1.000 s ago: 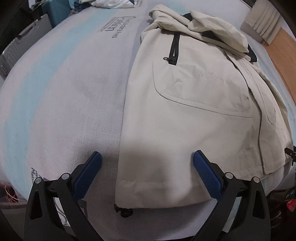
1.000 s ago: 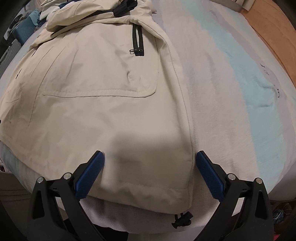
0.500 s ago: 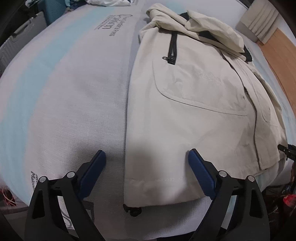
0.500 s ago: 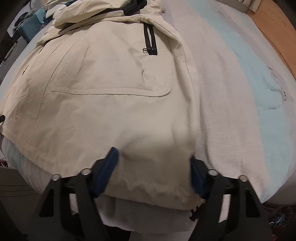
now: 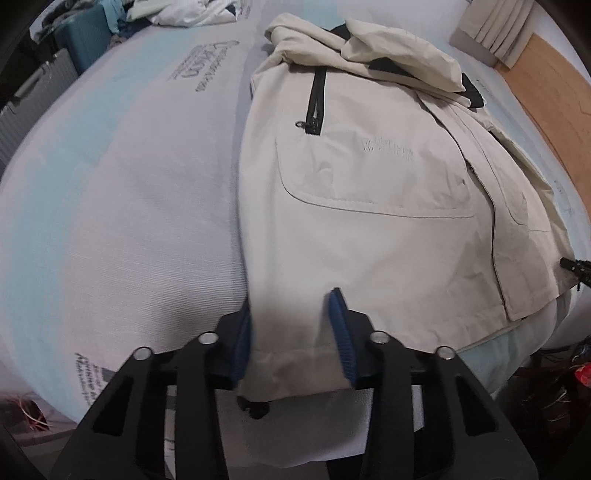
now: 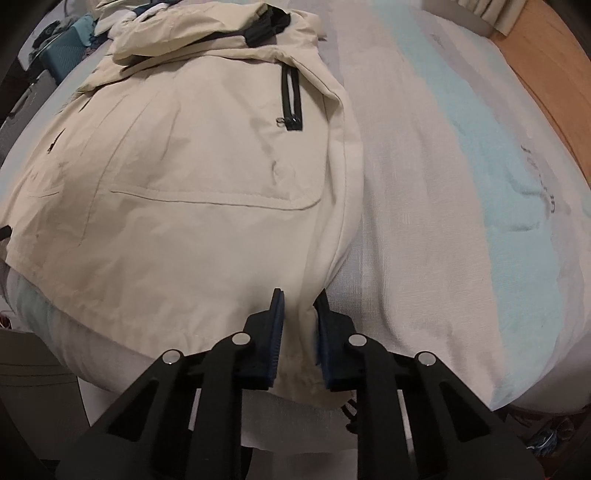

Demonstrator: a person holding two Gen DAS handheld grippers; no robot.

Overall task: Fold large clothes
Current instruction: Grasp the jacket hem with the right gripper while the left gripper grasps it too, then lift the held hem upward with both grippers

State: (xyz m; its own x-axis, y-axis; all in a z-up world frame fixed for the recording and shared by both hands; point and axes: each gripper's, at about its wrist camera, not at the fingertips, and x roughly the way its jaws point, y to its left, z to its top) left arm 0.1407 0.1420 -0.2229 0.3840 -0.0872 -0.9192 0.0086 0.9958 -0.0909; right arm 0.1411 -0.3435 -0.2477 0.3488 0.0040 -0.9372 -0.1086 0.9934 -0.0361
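A beige jacket (image 5: 369,177) with black zip pockets lies flat on a mattress (image 5: 129,184), hood at the far end. My left gripper (image 5: 291,328) straddles the jacket's near left hem corner. Its jaws are closing with the hem between the blue pads (image 5: 341,332), and the cloth there still looks flat. In the right wrist view the jacket (image 6: 184,166) fills the left half. My right gripper (image 6: 299,325) is closing on the near right hem corner, and its pads (image 6: 275,332) pinch a raised ridge of cloth. A black cord toggle (image 5: 255,406) hangs below the hem.
The mattress (image 6: 461,221) is white with pale blue stripes, its near edge just under both grippers. A teal suitcase (image 5: 88,33), a grey case (image 5: 33,99) and a pile of white clothes (image 5: 184,11) sit beyond the far left. Wooden floor (image 6: 546,55) lies to the right.
Both grippers went from wide open to nearly closed around the hem corners. The right one has gathered the cloth into a ridge, and the jacket's right edge has lifted slightly.
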